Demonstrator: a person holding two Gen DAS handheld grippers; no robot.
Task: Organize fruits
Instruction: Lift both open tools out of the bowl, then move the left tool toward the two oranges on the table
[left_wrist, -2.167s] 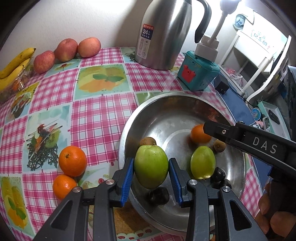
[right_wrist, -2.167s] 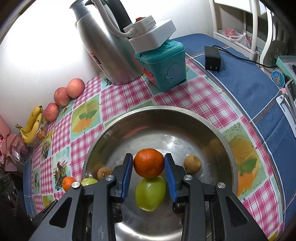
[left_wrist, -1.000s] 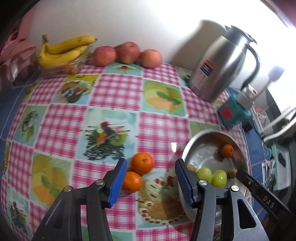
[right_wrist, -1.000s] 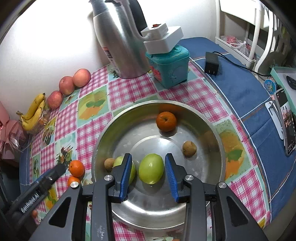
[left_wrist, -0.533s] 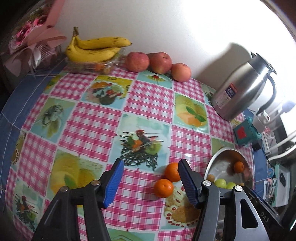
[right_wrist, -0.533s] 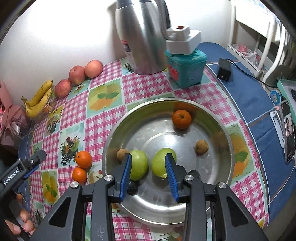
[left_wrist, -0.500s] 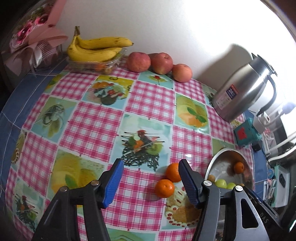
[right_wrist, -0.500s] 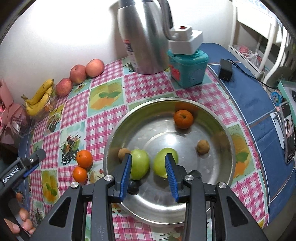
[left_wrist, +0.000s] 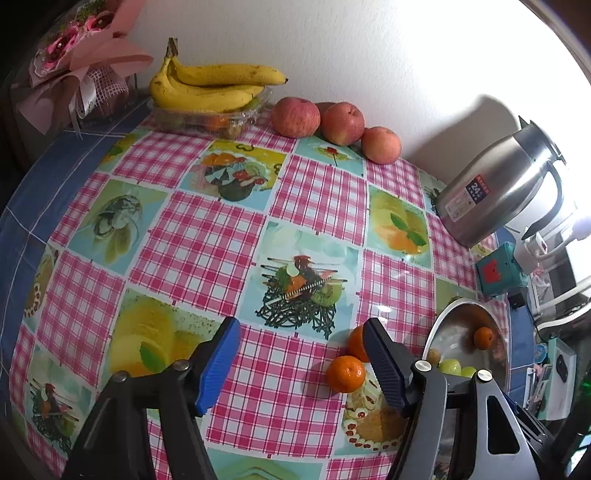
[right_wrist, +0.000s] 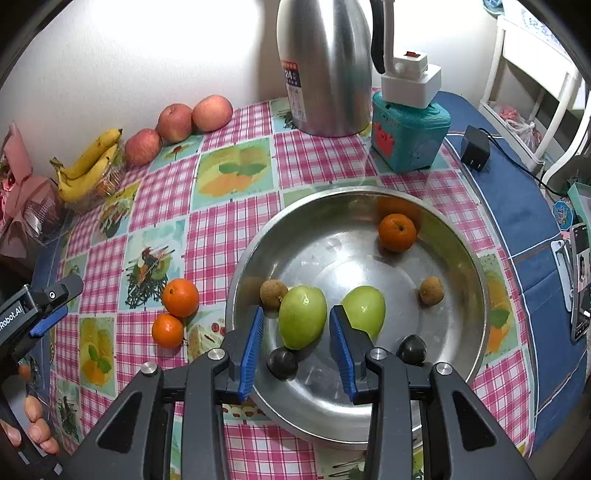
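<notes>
A steel bowl (right_wrist: 469, 258) holds two green fruits (right_wrist: 302, 316), one orange (right_wrist: 397, 232), two small brown fruits (right_wrist: 431, 291) and two dark round fruits (right_wrist: 282, 363). Two oranges (right_wrist: 180, 292) lie on the checked tablecloth left of the bowl; they also show in the left wrist view (left_wrist: 345, 373). My left gripper (left_wrist: 301, 363) is open and empty, high above the cloth, its right finger beside those oranges. My right gripper (right_wrist: 296, 345) is open and empty above the bowl's near side, over a green fruit. The bowl also shows in the left wrist view (left_wrist: 439, 325).
Three red apples (left_wrist: 338, 123) and a banana bunch (left_wrist: 210, 86) on a clear tray stand along the back wall. A steel thermos jug (right_wrist: 325, 62) and a teal box (right_wrist: 410, 131) stand behind the bowl. A pink bouquet (left_wrist: 79, 66) lies at the far left.
My left gripper let go of a green fruit in the bowl, then rose and swung left over the cloth. My right gripper released the orange in the bowl and drew back.
</notes>
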